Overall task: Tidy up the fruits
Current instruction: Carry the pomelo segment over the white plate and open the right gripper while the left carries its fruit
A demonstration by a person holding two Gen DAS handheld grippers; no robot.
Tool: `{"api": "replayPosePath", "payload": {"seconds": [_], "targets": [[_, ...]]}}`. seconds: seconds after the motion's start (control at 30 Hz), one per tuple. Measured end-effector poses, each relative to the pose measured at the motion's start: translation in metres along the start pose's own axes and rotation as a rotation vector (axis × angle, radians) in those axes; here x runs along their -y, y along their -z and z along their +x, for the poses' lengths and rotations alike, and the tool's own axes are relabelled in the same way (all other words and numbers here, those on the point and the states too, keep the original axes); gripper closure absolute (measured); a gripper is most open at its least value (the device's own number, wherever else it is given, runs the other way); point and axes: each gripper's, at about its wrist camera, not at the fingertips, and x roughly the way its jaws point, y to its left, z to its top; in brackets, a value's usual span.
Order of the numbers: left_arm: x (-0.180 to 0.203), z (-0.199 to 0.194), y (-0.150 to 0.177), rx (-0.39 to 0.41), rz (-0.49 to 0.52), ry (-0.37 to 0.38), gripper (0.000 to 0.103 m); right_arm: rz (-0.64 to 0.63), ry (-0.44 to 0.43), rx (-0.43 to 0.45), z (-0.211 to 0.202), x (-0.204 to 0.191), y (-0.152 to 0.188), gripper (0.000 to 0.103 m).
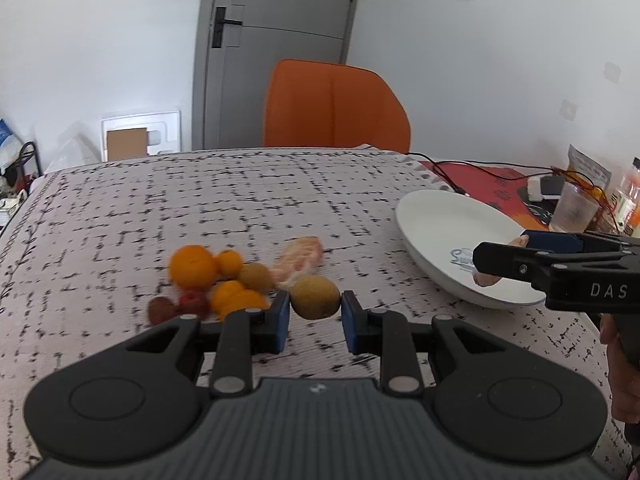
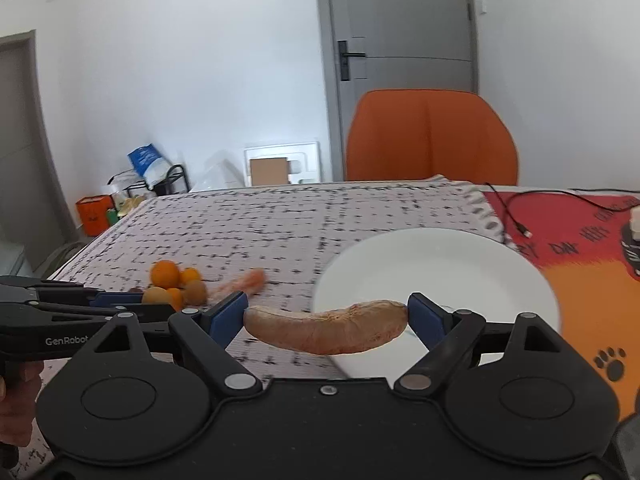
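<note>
My left gripper (image 1: 315, 308) has its blue pads on both sides of a brown kiwi (image 1: 315, 297) on the patterned cloth; whether it squeezes it is unclear. Behind it lie oranges (image 1: 193, 266), another kiwi (image 1: 256, 277), red lychees (image 1: 193, 303) and a pink pomelo slice (image 1: 301, 261). My right gripper (image 2: 326, 316) is shut on a curved pink pomelo segment (image 2: 326, 332), held end to end at the near edge of the white plate (image 2: 440, 264). In the left wrist view the right gripper (image 1: 486, 264) hangs over the plate (image 1: 440, 224).
An orange chair (image 1: 334, 108) stands behind the table. On the right, an orange-red mat (image 2: 592, 248) carries a black cable (image 2: 512, 216), a plastic cup (image 1: 573, 208) and bottles. A grey door and floor clutter lie beyond the table.
</note>
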Motion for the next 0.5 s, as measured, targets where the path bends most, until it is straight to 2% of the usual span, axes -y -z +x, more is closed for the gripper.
{"api": "replayPosePath", "payload": {"seconds": [0.5], "targets": [[0.045,0.032,-0.013,-0.018,0.070,0.052,0.077,0.079,0.104,-0.002,-0.005,0.061,0.016,0.019]]}}
